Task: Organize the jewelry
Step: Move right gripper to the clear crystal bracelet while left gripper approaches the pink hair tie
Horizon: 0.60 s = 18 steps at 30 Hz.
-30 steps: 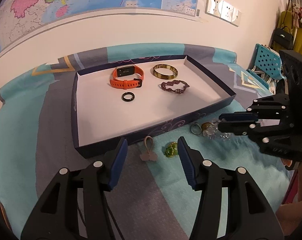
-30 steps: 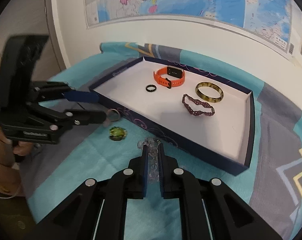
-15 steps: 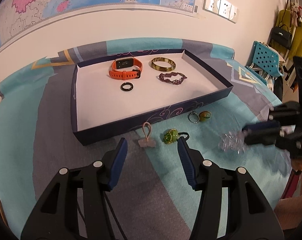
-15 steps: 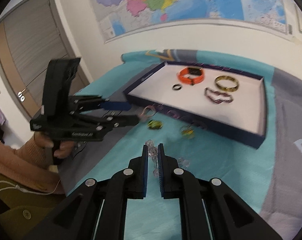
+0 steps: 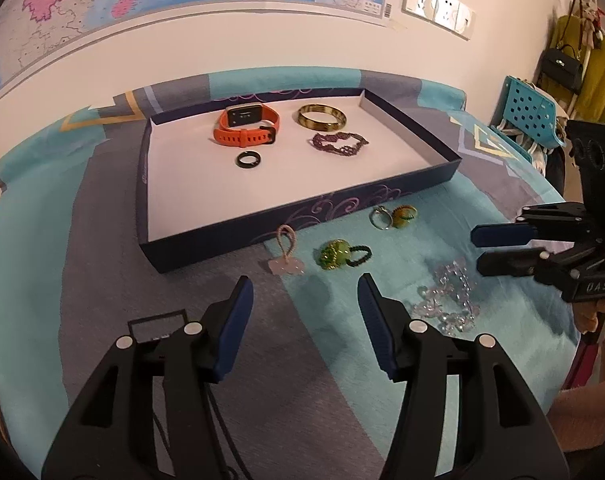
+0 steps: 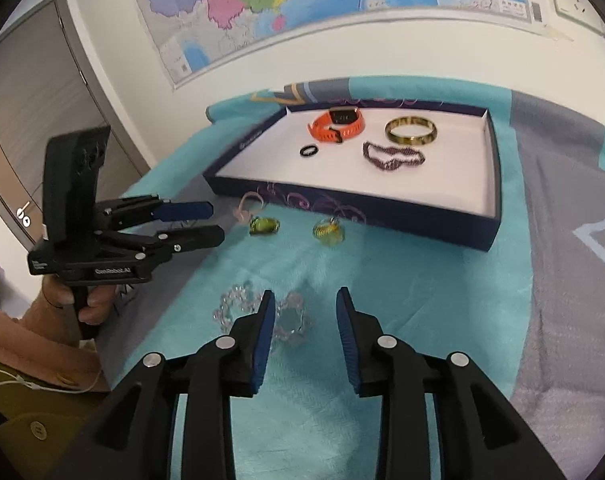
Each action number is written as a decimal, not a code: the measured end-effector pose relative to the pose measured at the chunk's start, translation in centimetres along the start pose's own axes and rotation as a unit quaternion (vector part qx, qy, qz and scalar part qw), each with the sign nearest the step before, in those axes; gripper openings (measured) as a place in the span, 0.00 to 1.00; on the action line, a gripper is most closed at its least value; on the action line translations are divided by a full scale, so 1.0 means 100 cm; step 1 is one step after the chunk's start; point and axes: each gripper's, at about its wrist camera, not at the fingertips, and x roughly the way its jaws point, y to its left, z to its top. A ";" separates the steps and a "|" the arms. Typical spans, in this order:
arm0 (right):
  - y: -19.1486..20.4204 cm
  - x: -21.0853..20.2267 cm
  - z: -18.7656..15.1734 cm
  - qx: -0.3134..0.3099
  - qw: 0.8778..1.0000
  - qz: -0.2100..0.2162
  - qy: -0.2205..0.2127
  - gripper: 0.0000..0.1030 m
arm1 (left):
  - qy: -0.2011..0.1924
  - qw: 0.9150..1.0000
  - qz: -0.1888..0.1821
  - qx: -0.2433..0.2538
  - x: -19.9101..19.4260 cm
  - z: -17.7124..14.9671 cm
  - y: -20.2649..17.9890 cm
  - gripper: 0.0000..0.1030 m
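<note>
Beside right claw [image 6: 304, 312]: crystal bracelet [image 5: 448, 296] (lengthwise toward tray [image 5: 342, 210]).

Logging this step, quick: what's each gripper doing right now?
Left gripper: open, empty.
Right gripper: jaws opening, clear bracelet lying on the cloth below.

A clear, glassy sheen is shown by the crystal bracelet [image 5: 448, 298]; matt fabric is seen on the tablecloth [image 5: 402, 352], matt rubbery plastic on the orange watch band [image 5: 246, 128], glossy polish on the bangle [image 5: 321, 117].
</note>
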 end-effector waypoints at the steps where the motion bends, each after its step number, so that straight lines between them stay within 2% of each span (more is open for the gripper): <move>1: 0.001 0.002 -0.001 -0.003 1.000 0.001 0.001 0.36 | 0.000 1.000 0.000 0.001 0.000 0.000 -0.001 0.53; 2: 0.003 0.005 -0.001 -0.007 1.000 -0.001 0.003 0.39 | 0.001 1.000 0.001 0.002 0.001 -0.001 -0.001 0.53; 5: 0.010 0.017 0.000 -0.025 0.999 -0.018 0.016 0.40 | 0.003 1.000 0.002 0.000 0.002 -0.001 -0.001 0.53; 7: 0.012 0.023 0.000 -0.031 0.999 -0.025 0.024 0.37 | 0.003 1.000 0.004 0.002 0.002 -0.001 -0.001 0.53; 10: 0.014 0.024 0.001 -0.038 0.998 -0.034 0.024 0.27 | 0.004 1.000 0.007 0.001 0.003 0.000 0.000 0.53; 18: 0.008 0.022 0.000 -0.025 0.999 -0.035 0.018 0.23 | 0.013 1.000 0.014 -0.008 0.013 0.005 0.007 0.49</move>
